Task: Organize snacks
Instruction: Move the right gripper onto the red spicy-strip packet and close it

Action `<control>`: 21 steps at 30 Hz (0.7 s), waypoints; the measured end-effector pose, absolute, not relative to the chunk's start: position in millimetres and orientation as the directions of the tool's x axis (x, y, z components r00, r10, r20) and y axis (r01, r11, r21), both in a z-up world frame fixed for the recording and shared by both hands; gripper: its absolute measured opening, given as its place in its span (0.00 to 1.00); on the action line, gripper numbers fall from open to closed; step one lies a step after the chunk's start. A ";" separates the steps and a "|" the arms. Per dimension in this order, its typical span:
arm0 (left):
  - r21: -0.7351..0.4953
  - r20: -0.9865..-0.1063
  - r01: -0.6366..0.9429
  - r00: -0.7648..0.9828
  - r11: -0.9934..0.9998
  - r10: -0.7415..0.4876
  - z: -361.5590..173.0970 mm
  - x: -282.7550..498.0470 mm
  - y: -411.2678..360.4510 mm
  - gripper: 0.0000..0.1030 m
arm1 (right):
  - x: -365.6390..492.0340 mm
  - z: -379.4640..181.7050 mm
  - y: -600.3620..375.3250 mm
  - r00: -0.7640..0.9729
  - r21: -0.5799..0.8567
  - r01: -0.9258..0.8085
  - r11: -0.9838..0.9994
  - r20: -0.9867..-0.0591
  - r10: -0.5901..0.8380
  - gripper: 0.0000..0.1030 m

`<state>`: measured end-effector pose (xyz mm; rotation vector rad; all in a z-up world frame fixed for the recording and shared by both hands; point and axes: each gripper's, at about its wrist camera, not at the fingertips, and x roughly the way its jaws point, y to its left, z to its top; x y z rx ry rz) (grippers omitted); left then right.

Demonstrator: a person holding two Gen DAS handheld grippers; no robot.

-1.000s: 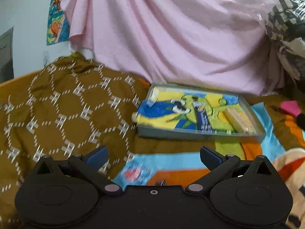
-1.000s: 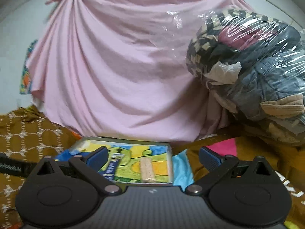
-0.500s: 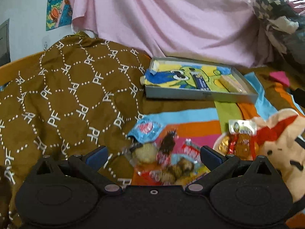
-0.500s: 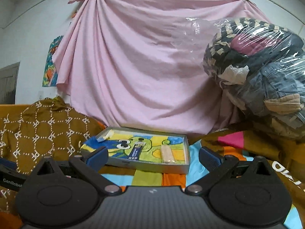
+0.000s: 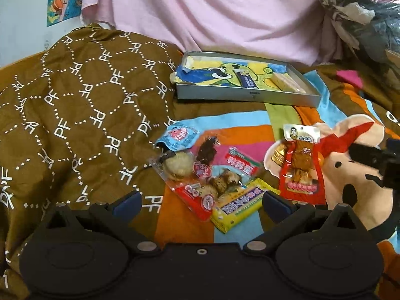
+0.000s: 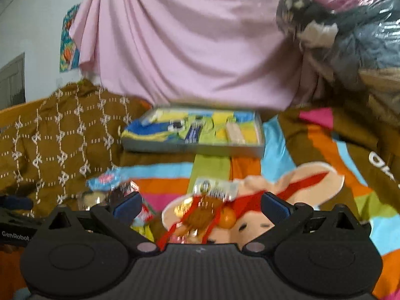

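Note:
Several snack packets lie on the striped blanket: a blue pouch [image 5: 178,137], a clear pack with a round bun [image 5: 178,167], a red packet with brown pieces [image 5: 212,187], a yellow bar [image 5: 240,206] and a red meat-snack packet [image 5: 301,167]. My left gripper [image 5: 201,203] is open just above the pile. My right gripper [image 6: 200,203] is open over the red meat-snack packet [image 6: 202,212]. A shallow grey tray [image 5: 250,96] with a cartoon lining holds a dark blue bar [image 5: 246,80] and a beige wafer pack [image 5: 286,83] behind the pile; it also shows in the right wrist view [image 6: 195,147].
A brown patterned quilt [image 5: 75,105] is bunched on the left. A pink sheet [image 5: 212,12] hangs behind the tray. A plastic-wrapped bundle of clothes [image 5: 362,10] sits at the back right. The right gripper's body [image 5: 375,160] shows at the left view's right edge.
Both grippers have tilted down and pulled back toward the snack pile, which has come into view. The tray now sits farther off. Both jaws stay open.

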<state>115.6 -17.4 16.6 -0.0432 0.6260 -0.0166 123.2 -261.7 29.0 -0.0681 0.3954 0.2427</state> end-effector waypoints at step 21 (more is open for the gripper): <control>-0.068 -0.704 0.128 0.697 0.989 -0.139 -15.2 142.5 -37.1 0.99 | 164.5 5.5 -263.5 0.737 0.053 -0.289 0.956 -0.625 0.257 1.00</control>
